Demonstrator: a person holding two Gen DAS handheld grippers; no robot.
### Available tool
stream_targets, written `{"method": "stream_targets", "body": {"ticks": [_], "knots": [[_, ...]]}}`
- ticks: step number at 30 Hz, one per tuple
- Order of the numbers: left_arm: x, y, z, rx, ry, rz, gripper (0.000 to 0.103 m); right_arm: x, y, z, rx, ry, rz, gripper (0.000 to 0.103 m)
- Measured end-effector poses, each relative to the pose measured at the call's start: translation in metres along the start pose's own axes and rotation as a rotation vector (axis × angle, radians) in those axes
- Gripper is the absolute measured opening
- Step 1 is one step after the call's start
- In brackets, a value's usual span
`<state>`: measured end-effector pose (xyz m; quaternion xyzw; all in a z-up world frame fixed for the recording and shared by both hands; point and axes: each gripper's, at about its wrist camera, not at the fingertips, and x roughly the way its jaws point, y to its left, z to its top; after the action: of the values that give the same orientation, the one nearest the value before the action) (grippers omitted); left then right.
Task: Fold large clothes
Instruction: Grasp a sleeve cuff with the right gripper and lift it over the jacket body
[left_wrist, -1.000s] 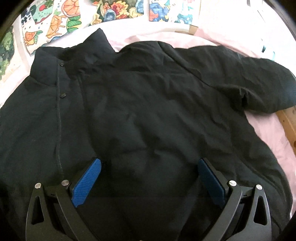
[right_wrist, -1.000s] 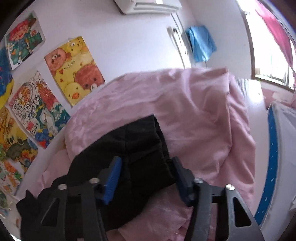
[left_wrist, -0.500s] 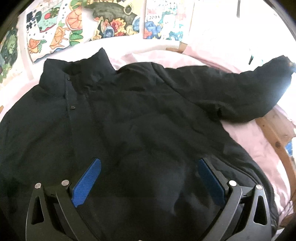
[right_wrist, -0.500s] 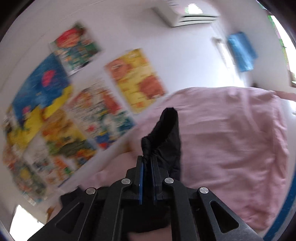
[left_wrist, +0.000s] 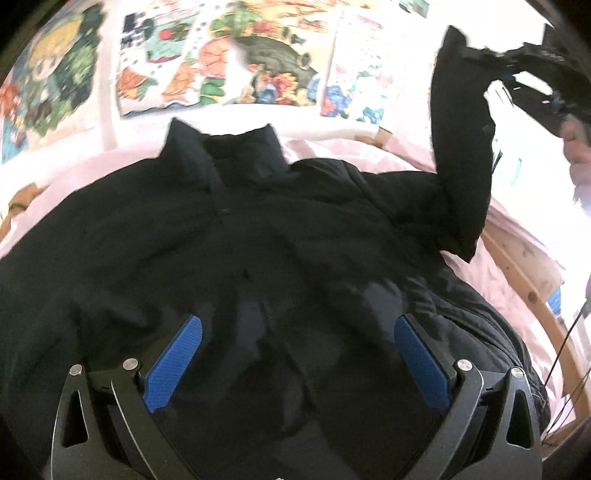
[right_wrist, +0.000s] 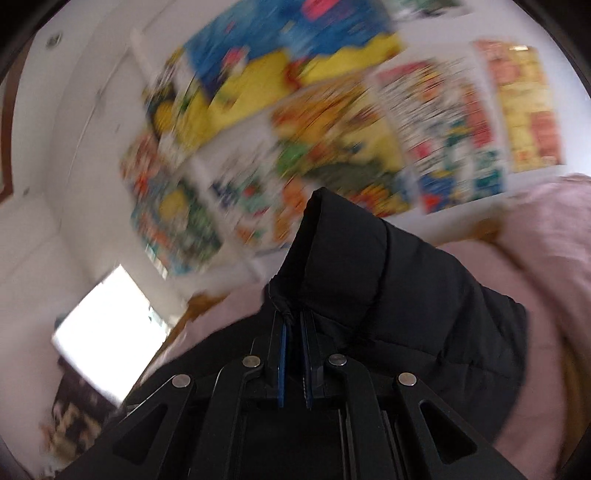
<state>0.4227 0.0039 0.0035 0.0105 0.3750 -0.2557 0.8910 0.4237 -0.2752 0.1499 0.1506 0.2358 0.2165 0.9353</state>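
Observation:
A large black jacket (left_wrist: 258, 240) lies spread front-up on a pink bed sheet (left_wrist: 495, 273), collar toward the wall. My left gripper (left_wrist: 295, 354) is open and hovers just above the jacket's lower front, holding nothing. My right gripper (right_wrist: 293, 332) is shut on the cuff end of the jacket's right sleeve (right_wrist: 388, 288) and holds it up in the air. In the left wrist view that sleeve (left_wrist: 461, 155) stands lifted at the upper right, with the right gripper (left_wrist: 517, 55) dark above it.
Colourful posters (left_wrist: 221, 62) cover the wall behind the bed. A wooden bed frame (left_wrist: 524, 280) runs along the right side. A bright window (right_wrist: 107, 325) shows at the lower left of the blurred right wrist view.
My right gripper closed on the sleeve cuff, lifted it off the bed and swung it up and toward the jacket body. My left gripper stayed open over the lower front.

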Motion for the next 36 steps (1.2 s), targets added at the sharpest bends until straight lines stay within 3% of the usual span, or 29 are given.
{"method": "stream_targets", "body": {"ticks": [6, 11, 16, 21, 22, 25, 29, 30, 32, 33, 35, 36], "knots": [[-0.012, 0.036, -0.003, -0.080, 0.003, -0.061, 0.102, 0.110, 0.033, -0.028, -0.040, 0.211, 0.108, 0.008], [-0.010, 0.062, -0.004, -0.235, 0.034, -0.123, 0.102, 0.180, 0.042, -0.066, -0.070, 0.408, 0.184, 0.014], [0.009, 0.073, -0.002, -0.279, 0.090, -0.083, 0.102, 0.205, 0.005, -0.089, 0.040, 0.465, 0.225, 0.056], [0.035, 0.069, 0.011, -0.257, 0.106, -0.035, 0.102, 0.185, -0.022, -0.084, 0.071, 0.408, 0.251, 0.073], [0.040, 0.069, 0.016, -0.237, 0.098, -0.028, 0.102, 0.177, -0.025, -0.082, 0.060, 0.394, 0.239, 0.076], [0.065, 0.063, 0.025, -0.183, 0.097, -0.011, 0.102, 0.155, -0.033, -0.073, -0.054, 0.329, 0.091, 0.079], [0.090, 0.066, 0.025, -0.217, 0.123, -0.037, 0.102, 0.110, -0.062, -0.068, -0.203, 0.236, -0.113, 0.084], [0.094, 0.066, 0.024, -0.223, 0.124, -0.039, 0.098, 0.103, -0.069, -0.069, -0.222, 0.216, -0.149, 0.085], [0.095, 0.066, 0.023, -0.225, 0.107, -0.057, 0.072, 0.088, -0.089, -0.071, -0.248, 0.184, -0.233, 0.086], [0.097, 0.063, 0.026, -0.220, 0.109, -0.063, 0.052, 0.081, -0.104, -0.074, -0.252, 0.176, -0.288, 0.086], [0.099, 0.052, 0.030, -0.189, 0.108, -0.045, 0.044, 0.076, -0.124, -0.082, -0.247, 0.178, -0.343, 0.086], [0.100, 0.046, 0.032, -0.170, 0.099, -0.042, 0.033, 0.072, -0.137, -0.087, -0.241, 0.183, -0.376, 0.086]]}}
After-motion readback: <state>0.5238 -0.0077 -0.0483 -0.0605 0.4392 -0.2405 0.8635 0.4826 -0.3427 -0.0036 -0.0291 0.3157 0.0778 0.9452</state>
